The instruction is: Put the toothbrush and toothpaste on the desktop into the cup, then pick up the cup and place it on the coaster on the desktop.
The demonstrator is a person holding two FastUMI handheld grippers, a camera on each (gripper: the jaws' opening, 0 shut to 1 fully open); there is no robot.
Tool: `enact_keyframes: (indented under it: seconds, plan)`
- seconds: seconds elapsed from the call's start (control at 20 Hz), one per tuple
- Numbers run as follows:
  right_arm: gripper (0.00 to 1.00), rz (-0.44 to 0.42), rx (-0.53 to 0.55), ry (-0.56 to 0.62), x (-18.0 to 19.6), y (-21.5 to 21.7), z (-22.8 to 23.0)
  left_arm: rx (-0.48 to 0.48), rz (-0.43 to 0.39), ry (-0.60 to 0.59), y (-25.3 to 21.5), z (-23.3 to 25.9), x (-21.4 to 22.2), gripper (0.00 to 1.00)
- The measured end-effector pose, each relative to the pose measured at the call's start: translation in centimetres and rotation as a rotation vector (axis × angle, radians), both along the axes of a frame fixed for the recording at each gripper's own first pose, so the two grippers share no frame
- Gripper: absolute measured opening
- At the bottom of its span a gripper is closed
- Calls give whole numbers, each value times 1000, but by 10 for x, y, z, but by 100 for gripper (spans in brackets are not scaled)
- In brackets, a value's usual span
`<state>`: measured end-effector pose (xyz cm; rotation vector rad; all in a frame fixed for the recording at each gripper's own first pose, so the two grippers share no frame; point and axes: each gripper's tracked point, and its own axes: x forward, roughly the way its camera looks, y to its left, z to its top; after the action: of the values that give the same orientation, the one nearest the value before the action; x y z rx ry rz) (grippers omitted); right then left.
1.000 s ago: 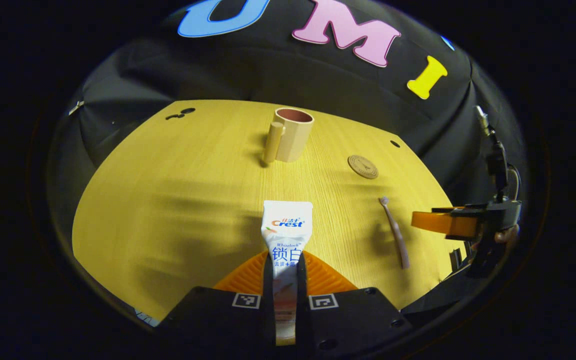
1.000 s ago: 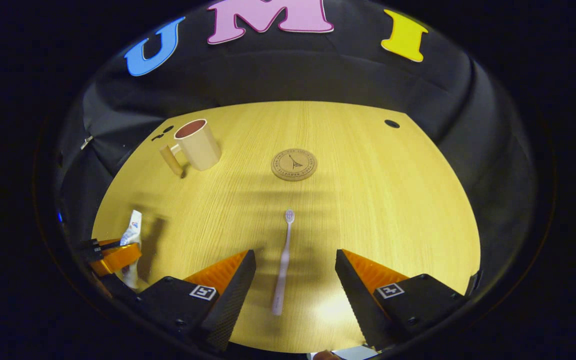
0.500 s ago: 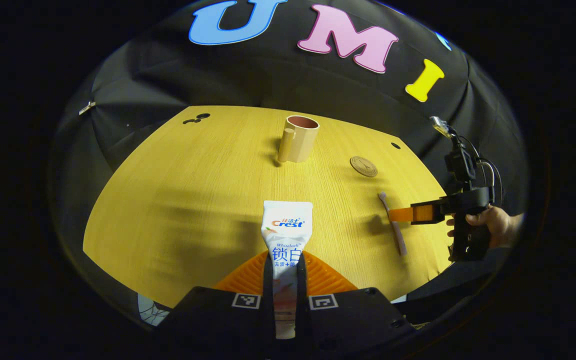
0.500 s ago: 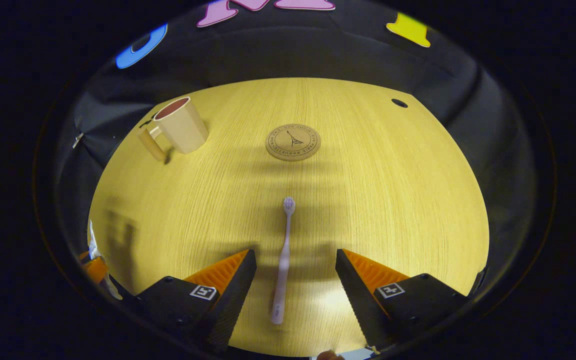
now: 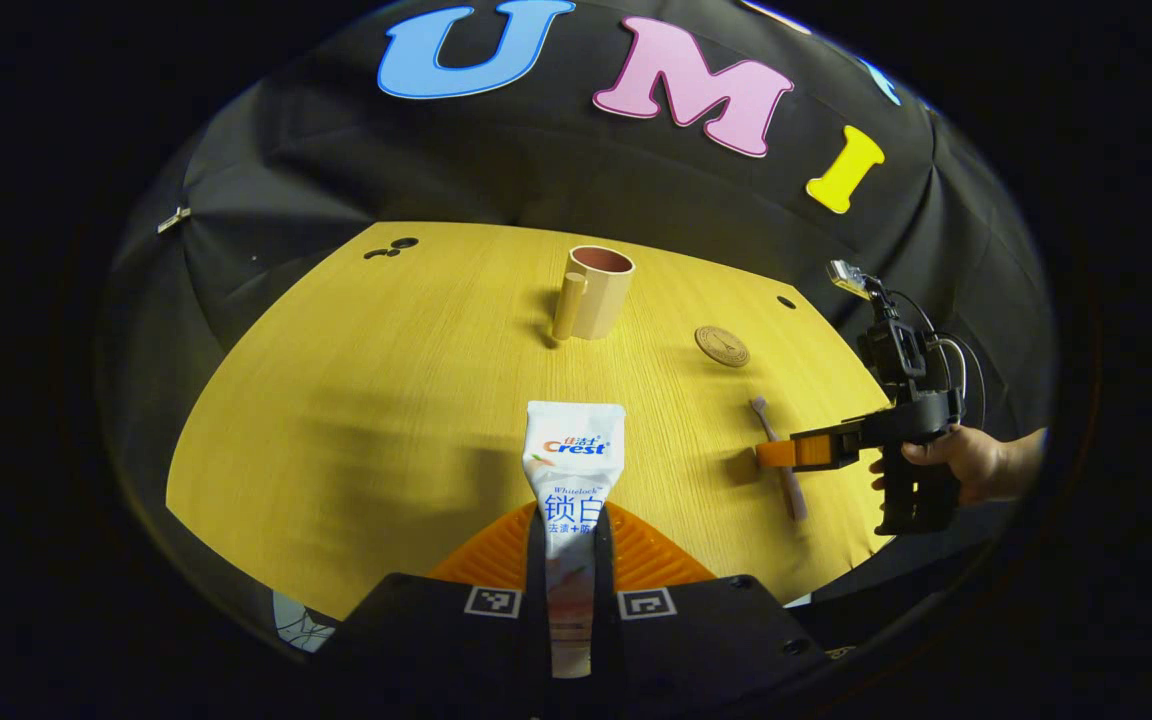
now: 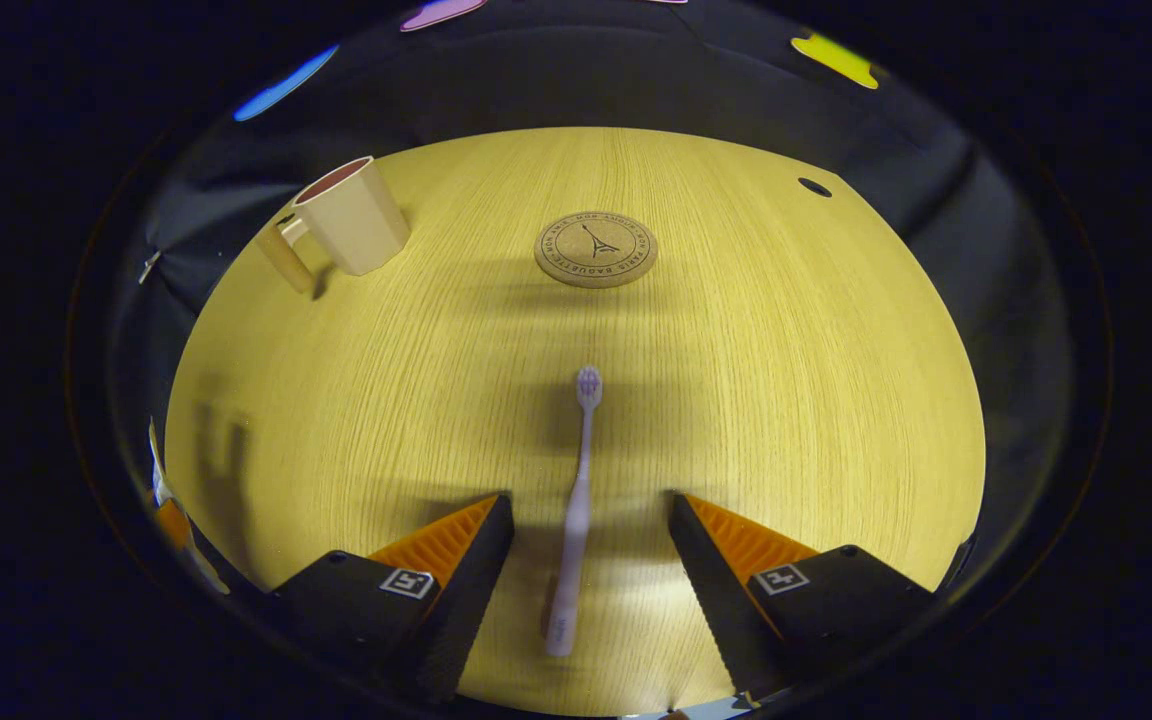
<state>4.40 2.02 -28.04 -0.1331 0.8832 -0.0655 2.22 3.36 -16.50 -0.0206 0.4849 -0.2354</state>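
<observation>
My left gripper (image 5: pixel 573 520) is shut on a white toothpaste tube (image 5: pixel 572 465), held above the yellow desktop with its flat end pointing away. A beige cup (image 5: pixel 596 291) with a side handle stands upright far ahead; a round cork coaster (image 5: pixel 721 346) lies to its right. In the right gripper view my right gripper (image 6: pixel 588 505) is open, its fingers on either side of a pale pink toothbrush (image 6: pixel 576 505) lying flat, head pointing away. The cup (image 6: pixel 351 214) and coaster (image 6: pixel 596 249) lie beyond it. The right gripper (image 5: pixel 804 452) with a hand shows over the toothbrush (image 5: pixel 774 455).
The wooden desktop (image 6: pixel 786 350) is ringed by the black cloth wall. Small dark holes sit near its far corners (image 6: pixel 814 187) (image 5: pixel 391 246). The left gripper with the tube shows faintly at the left edge (image 6: pixel 171 515) of the right gripper view.
My right gripper has tipped down and closed in over the toothbrush, whose handle now lies deeper between the open fingers. My left gripper has drawn back a little with the tube; the cup looks farther off.
</observation>
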Motion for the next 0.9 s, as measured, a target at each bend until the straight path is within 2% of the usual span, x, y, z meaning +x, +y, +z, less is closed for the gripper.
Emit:
enact_keyframes:
  seconds: [0.1, 0.15, 0.2, 0.25, 0.3, 0.35, 0.4, 0.45, 0.6, 0.75, 0.8, 0.85, 0.9]
  plan:
    - [91, 3, -1, 7, -1, 2, 0, -8, 0, 7, 0, 0, 0, 21]
    - [82, 1, 0, 9, 0, 2, -2, -12, 1, 11, 0, -1, 1, 21]
    - [48, 0, 0, 23, -3, 3, -2, -14, 0, 15, -1, -1, 2, 21]
    - [51, 2, -2, 29, -2, 3, -2, -15, -3, 17, -2, -2, 2, 21]
    - [31, 1, 1, 30, -2, 3, -1, -13, -7, 20, -3, -3, 3, 20]
    - [22, 4, 2, 24, -1, 2, -1, -9, -11, 21, -5, -3, 3, 21]
    - [2, 17, 4, 22, -1, 3, -1, -6, -15, 24, -6, -4, 3, 21]
    - [11, 31, 7, 29, -3, 4, -1, -3, -18, 25, -7, -5, 3, 21]
    - [7, 107, 19, 62, -9, 7, -2, 5, -26, 33, -11, -6, 2, 21]
    - [6, 141, 33, 76, -12, 7, -3, 13, -26, 45, -17, -12, 6, 21]
    - [0, 144, 43, 83, -14, 6, -3, 8, -27, 45, -20, -10, 6, 20]
    - [6, 142, 58, 80, -16, 5, -1, 4, -27, 39, -21, -7, 6, 20]
    - [6, 138, 74, 72, -17, 4, 2, 0, -26, 26, -23, -2, 8, 21]
